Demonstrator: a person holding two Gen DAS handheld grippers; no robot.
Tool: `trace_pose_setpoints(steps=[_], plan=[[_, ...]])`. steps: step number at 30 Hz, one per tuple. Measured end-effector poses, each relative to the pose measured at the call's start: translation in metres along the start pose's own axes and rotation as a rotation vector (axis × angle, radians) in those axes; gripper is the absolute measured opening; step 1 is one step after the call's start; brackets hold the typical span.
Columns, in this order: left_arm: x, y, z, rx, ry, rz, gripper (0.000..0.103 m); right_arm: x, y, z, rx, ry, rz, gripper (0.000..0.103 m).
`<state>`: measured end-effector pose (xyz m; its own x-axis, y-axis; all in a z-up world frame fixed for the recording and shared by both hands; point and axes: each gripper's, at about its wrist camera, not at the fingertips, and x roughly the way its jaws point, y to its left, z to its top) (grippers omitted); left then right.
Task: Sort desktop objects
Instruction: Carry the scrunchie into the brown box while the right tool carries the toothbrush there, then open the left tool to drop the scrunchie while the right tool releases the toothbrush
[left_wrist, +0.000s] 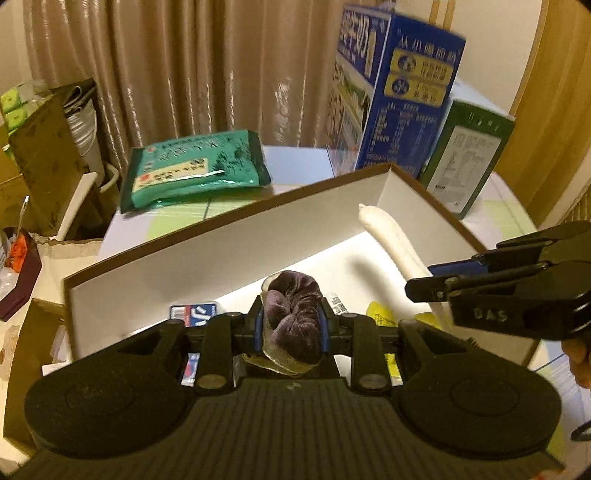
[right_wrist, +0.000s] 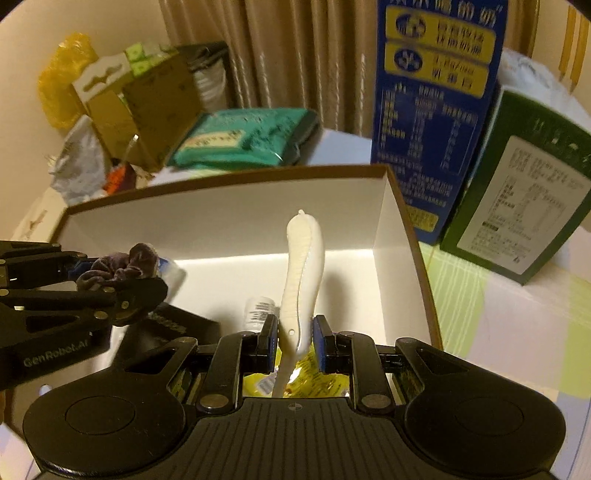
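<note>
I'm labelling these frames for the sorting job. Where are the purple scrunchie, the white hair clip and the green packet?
purple scrunchie (left_wrist: 293, 325), left wrist view, on its bunched velvet middle.
white hair clip (right_wrist: 301, 273), right wrist view, mid-length on its ribbed body.
green packet (left_wrist: 192, 170), left wrist view, on its printed front face.

The left gripper (left_wrist: 290, 328) clamps a purple velvet scrunchie (left_wrist: 293, 314) above the white open box (left_wrist: 229, 236)

Home room, beige curtains (left_wrist: 177, 74), milk carton (left_wrist: 399, 92), cluttered boxes (right_wrist: 147, 107)
</note>
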<state>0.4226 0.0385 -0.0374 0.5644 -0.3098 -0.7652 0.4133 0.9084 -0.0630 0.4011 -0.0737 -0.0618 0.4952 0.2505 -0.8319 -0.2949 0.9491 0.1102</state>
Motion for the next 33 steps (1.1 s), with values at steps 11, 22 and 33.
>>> trace_pose_setpoints(steps=[11,22,33], plan=[[0.053,0.002,0.014,0.037,0.062,0.03,0.023,0.039,-0.005,0.012,-0.024,0.059,-0.024,0.017],[0.09,0.006,0.02,0.031,0.122,0.052,0.026,0.048,-0.013,0.009,-0.038,0.086,-0.018,0.017],[0.094,0.008,0.016,0.025,0.135,0.067,0.051,0.048,-0.011,0.009,-0.055,0.067,-0.017,0.017]])
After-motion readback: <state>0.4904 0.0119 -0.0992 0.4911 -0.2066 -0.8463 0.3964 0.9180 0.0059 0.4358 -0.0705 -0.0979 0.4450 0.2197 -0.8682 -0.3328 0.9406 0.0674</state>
